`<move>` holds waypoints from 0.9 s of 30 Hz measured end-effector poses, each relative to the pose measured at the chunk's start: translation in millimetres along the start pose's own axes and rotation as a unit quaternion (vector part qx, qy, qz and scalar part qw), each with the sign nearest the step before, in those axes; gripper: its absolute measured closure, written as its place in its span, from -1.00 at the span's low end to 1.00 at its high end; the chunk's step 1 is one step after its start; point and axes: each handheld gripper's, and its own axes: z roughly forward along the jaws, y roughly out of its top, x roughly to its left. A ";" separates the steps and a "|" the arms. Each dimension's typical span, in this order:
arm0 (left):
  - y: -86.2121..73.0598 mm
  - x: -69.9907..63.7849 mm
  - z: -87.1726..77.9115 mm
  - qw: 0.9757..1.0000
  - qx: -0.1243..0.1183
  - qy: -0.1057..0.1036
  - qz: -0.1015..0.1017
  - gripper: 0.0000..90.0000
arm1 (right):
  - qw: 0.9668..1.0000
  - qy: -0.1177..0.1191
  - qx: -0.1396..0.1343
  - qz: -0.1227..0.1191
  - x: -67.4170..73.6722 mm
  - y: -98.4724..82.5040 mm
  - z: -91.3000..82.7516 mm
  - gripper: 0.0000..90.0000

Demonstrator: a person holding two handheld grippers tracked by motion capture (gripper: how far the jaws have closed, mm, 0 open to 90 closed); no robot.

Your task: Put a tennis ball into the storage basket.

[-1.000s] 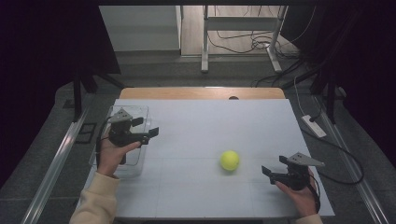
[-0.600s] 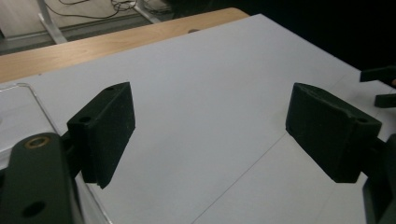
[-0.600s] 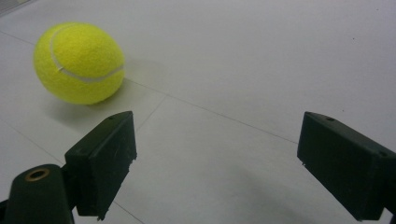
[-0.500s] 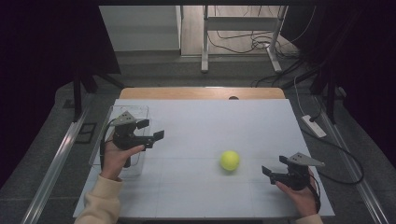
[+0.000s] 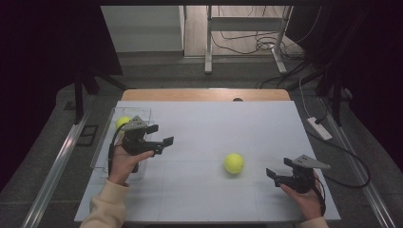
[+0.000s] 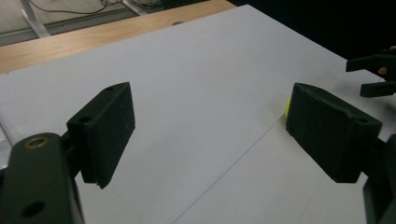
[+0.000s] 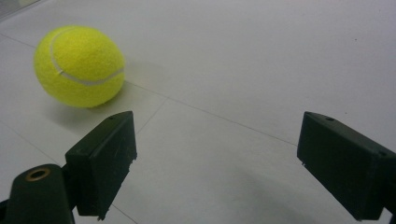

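Hovering open and empty near the table's left edge, the left gripper faces the tennis ball mid-table, apparently to fetch it; the right gripper waits open nearby.

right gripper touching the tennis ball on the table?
Apart. Right gripper view: bare table separates the open right gripper from the tennis ball.

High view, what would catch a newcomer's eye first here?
The bright yellow tennis ball lying loose on the white table, right of centre, stands out first. The right tool rests close beside it with open jaws, not touching. At the left edge a second yellow ball sits in a clear bin, with the left tool open and empty next to it.
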 end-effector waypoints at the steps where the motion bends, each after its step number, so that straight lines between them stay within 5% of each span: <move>1: 0.1 -1.1 1.2 1.000 0.004 0.002 0.001 -0.63 | 1.000 0.000 0.000 0.000 0.1 0.1 -0.1 -0.74; 23: 0.2 -14.0 13.3 1.000 0.018 -0.014 0.010 -0.64 | 1.000 0.004 -0.004 -0.003 2.7 2.9 2.2 -0.74; 27: 1.8 -17.2 17.0 0.999 0.017 -0.030 0.009 -0.64 | 1.000 0.006 -0.004 -0.003 2.7 2.7 1.5 -0.74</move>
